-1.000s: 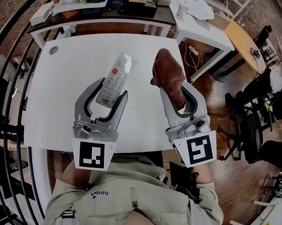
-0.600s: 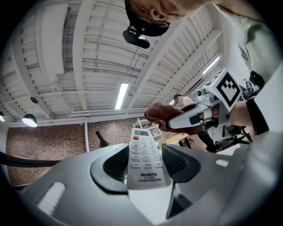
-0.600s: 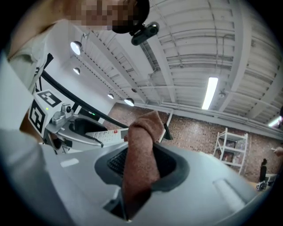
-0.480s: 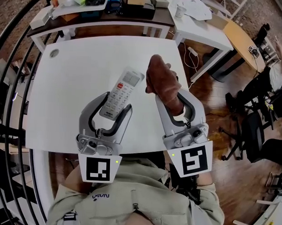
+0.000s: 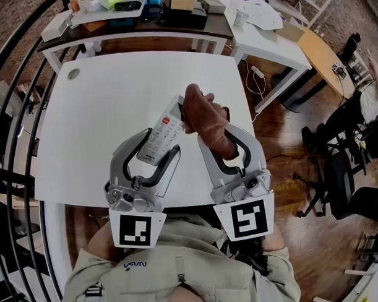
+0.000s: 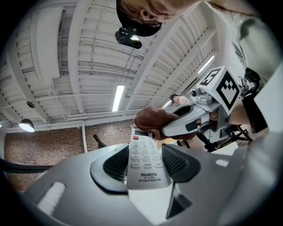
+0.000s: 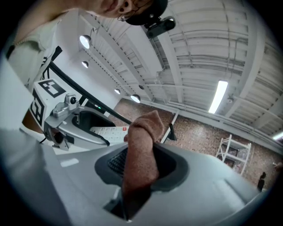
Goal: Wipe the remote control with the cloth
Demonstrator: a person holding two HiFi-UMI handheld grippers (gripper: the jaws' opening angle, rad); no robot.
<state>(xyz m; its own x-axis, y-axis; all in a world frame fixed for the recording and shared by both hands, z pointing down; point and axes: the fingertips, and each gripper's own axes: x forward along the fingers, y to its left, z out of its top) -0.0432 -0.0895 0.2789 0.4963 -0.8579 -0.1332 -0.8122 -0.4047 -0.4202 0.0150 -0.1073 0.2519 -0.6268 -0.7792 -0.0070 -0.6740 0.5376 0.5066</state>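
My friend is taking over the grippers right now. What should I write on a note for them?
Left hand-held gripper: shut on the remote, keys facing up, above the table.
Right hand-held gripper: shut on the cloth.
The cloth rests on the remote's top end, by its screen.
Done: both things gripped, cloth on the remote.
Left: probably wipe down over the keys to the bottom end.
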